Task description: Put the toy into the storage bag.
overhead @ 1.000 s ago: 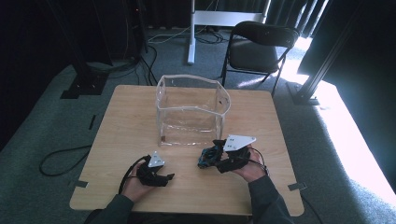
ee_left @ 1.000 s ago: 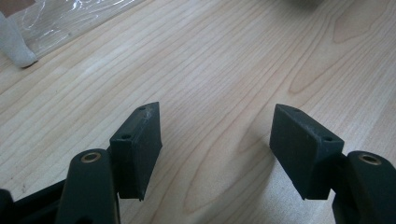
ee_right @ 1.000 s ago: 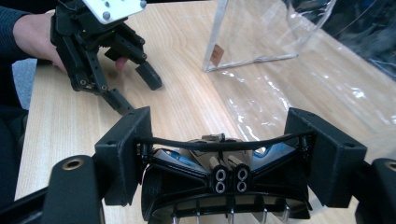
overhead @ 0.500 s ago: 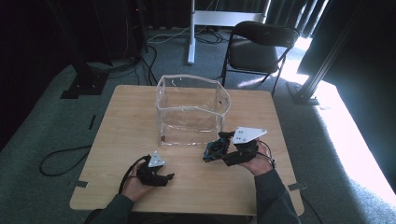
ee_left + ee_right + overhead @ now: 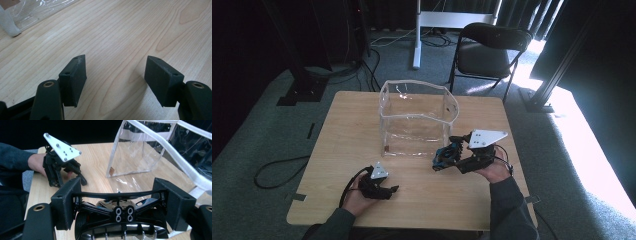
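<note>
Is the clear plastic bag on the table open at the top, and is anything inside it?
Open and empty: the clear plastic bag stands upright, its white rim spread wide, nothing visible inside.

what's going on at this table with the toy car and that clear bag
A person is working at a light wooden table with a gripper in each hand. The right gripper is clamped on a black and blue toy car, held above the tabletop beside the open clear plastic bag with white trim. The left gripper rests low near the table's front edge, jaws open with nothing between them. The car is not yet in the bag.

Dim room, bright daylight glaring at right
</note>
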Available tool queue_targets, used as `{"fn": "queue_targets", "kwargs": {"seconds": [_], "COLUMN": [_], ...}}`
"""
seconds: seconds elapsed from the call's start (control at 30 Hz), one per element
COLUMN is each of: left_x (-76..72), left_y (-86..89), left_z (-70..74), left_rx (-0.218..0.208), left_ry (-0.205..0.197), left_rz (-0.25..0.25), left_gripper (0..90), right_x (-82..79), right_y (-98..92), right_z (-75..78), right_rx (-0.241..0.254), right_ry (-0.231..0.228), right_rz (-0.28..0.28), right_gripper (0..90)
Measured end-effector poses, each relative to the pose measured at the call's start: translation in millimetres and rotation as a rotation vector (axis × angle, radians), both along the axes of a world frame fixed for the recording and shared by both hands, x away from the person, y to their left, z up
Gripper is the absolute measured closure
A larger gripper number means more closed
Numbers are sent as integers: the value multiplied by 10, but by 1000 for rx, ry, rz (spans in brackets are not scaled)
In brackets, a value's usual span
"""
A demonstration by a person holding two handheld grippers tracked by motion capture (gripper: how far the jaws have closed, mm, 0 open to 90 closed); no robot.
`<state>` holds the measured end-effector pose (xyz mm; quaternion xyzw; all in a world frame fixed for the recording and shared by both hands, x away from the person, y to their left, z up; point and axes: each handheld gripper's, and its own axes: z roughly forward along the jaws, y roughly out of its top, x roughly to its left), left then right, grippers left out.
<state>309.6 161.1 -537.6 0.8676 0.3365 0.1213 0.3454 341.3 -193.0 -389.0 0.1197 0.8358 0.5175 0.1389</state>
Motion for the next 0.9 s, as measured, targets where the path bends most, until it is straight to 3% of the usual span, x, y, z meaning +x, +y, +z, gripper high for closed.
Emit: {"fn": "queue_targets", "kwargs": {"seconds": [0.43, 0.9], "left_x": [-1, 1], "left_y": [-2, 1], "left_z": [0, 0], "left_rx": [2, 1], "left_ry": [0, 0], "left_rz": [0, -1], "left_gripper": [345, 345], "right_x": [52, 164], "right_y": [-85, -340], "right_z": [175, 345], "right_rx": [4, -2], "right_ry": [-25, -17], "right_rz": [-11, -42], "right_gripper": [247, 247]}}
